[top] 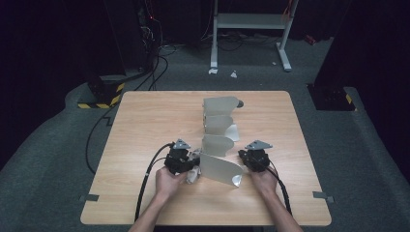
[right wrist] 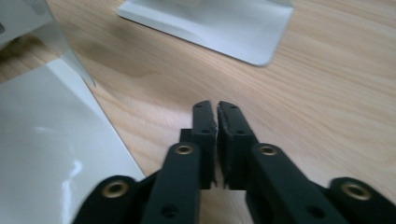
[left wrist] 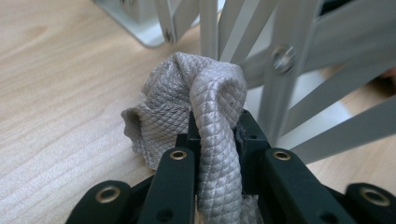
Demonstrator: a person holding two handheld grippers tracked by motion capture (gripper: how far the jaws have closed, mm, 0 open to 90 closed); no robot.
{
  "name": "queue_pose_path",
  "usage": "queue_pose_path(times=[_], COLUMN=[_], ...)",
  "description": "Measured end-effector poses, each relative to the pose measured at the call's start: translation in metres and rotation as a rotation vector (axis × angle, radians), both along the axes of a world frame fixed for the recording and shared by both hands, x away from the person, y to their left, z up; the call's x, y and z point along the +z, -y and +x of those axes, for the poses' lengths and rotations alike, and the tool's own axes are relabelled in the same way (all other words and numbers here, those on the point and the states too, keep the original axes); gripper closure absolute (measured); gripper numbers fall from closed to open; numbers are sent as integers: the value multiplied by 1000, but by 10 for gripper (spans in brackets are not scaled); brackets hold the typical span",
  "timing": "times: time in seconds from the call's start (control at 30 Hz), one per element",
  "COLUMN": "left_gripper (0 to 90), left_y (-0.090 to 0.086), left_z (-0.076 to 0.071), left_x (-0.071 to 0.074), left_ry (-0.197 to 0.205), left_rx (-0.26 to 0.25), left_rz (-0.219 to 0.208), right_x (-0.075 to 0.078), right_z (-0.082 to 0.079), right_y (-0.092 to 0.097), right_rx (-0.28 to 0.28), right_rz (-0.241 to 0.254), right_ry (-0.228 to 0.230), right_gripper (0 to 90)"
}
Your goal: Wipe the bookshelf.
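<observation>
The left tool (left wrist: 215,140) is clamped on a grey cloth (left wrist: 187,102) near the table's (top: 145,125) front edge, beside the folding rack (top: 220,166). The right tool (right wrist: 217,116) is closed, empty. Next, likely draping the cloth over a rack panel.

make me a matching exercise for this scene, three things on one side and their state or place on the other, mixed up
Things:
1. left hand-held gripper
2. right hand-held gripper
3. grey folding rack

States:
A. stands on the table between the two hands
B. shut on a grey quilted cloth
C. shut with nothing between its jaws

Pairs: 1-B, 2-C, 3-A
</observation>
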State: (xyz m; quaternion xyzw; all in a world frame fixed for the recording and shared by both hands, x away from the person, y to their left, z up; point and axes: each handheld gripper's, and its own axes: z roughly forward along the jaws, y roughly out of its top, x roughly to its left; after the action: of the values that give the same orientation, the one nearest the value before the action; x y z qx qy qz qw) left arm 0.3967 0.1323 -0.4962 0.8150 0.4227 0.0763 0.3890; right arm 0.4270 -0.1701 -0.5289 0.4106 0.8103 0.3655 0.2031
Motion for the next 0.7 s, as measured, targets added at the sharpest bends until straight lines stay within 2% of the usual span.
queue_pose_path(times=[0.07, 0.17, 0.23, 0.33, 0.43, 0.57, 0.7], left_gripper=[792, 791, 791, 791, 790, 790, 790], left_y=[1, 0, -1, -4, -6, -7, -6], left_z=[-1, -2, -2, -2, -5, -9, -6], left_x=[-4, -7, -5, -2, 2, 8, 10], left_ry=[-7, -14, -18, -17, -14, -1, -1], left_rx=[0, 1, 5, 10, 5, 1, -12], left_rz=[-6, -10, -34, -61, -65, -76, -63], right_x=[-1, -1, -1, -2, -2, -2, -2], right_z=[-5, -12, -16, -19, -21, -23, -24], right_y=[5, 12, 14, 11, 6, 1, -4], right_rx=[-10, -8, -10, -15, -16, -8, 9], right_rz=[-11, -34, -45, -72, -94, -75, -82], right_ry=[-17, -2, 4, 26, 44, 29, 35], right_gripper=[898, 899, 898, 897, 899, 899, 900])
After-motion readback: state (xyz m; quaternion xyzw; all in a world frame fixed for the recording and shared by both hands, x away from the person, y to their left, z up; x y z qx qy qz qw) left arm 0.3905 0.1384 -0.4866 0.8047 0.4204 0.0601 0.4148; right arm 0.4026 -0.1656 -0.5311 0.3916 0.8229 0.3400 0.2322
